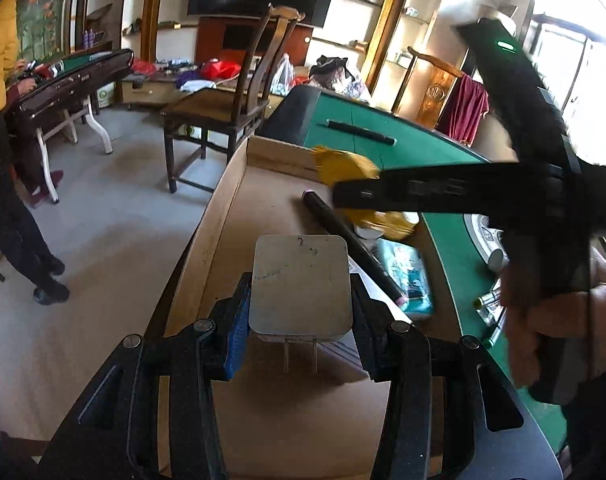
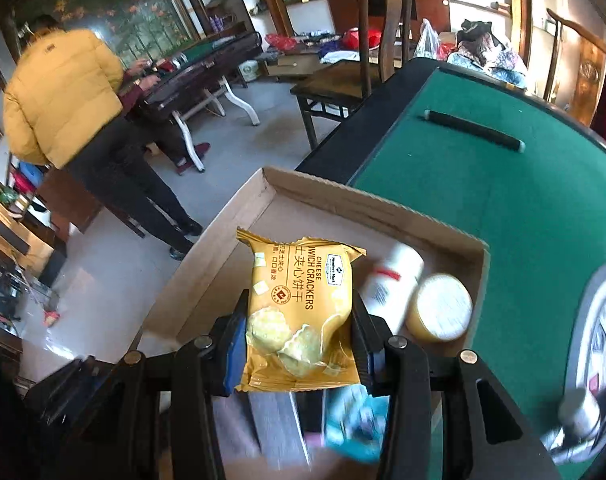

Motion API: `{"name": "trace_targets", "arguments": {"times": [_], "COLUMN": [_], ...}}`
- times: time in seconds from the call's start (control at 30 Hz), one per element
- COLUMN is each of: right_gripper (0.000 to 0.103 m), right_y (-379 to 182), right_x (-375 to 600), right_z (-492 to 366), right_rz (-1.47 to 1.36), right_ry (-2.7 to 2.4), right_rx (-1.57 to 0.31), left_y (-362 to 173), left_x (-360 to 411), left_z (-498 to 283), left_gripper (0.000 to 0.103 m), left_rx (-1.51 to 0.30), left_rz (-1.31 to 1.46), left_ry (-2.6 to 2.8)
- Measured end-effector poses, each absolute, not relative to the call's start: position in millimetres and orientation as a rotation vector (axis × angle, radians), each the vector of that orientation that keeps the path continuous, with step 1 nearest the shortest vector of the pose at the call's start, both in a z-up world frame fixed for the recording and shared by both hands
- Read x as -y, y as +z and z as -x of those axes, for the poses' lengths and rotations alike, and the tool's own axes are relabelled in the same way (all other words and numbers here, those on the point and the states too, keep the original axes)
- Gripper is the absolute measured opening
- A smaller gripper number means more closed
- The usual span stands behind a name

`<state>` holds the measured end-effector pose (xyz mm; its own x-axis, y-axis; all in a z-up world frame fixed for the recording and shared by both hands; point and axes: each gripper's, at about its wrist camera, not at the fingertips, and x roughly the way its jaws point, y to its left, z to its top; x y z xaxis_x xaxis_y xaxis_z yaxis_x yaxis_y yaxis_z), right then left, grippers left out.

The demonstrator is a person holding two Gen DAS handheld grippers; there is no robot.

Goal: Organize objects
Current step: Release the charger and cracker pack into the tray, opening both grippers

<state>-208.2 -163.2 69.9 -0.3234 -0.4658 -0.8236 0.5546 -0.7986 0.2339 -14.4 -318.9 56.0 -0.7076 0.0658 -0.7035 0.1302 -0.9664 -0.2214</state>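
In cardboard box (image 2: 383, 204): white bottle (image 2: 391, 280), yellow jar (image 2: 439, 306). Left fingers (image 1: 239, 332) clamp charger (image 1: 299, 284); right fingers (image 2: 237, 356) clamp cracker packet (image 2: 299, 312).

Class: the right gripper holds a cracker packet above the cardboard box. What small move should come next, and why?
Probably lower the cracker packet into the bare corner of the cardboard box, then open the right gripper. A white bottle and a yellow-lidded jar already fill the other side.
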Motion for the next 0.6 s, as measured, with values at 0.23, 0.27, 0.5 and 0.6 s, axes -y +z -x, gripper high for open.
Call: {"name": "trace_targets", "arguments": {"times": [0.23, 0.27, 0.5, 0.6], "right_gripper": [0.044, 0.044, 0.044, 0.044], "right_y": [52, 52, 42, 41], "right_x": [203, 206, 213, 211], "right_z": [228, 230, 242, 246], "right_rz": [-1.32, -1.319, -1.33, -1.322], "right_ry": [-2.14, -2.147, -2.179, -2.181], "right_rx": [-0.182, -0.191, -0.193, -0.176], "left_y": [47, 46, 39, 37], "left_x": [328, 327, 328, 328], "left_z": [33, 35, 38, 38], "left_gripper": [0.045, 0.045, 0.045, 0.045], "left_rx": [-0.405, -0.407, -0.422, -0.434], "left_rz": [-1.243, -1.242, -1.264, -1.262], "left_ry": [-2.783, -2.786, -2.789, -2.796]}}
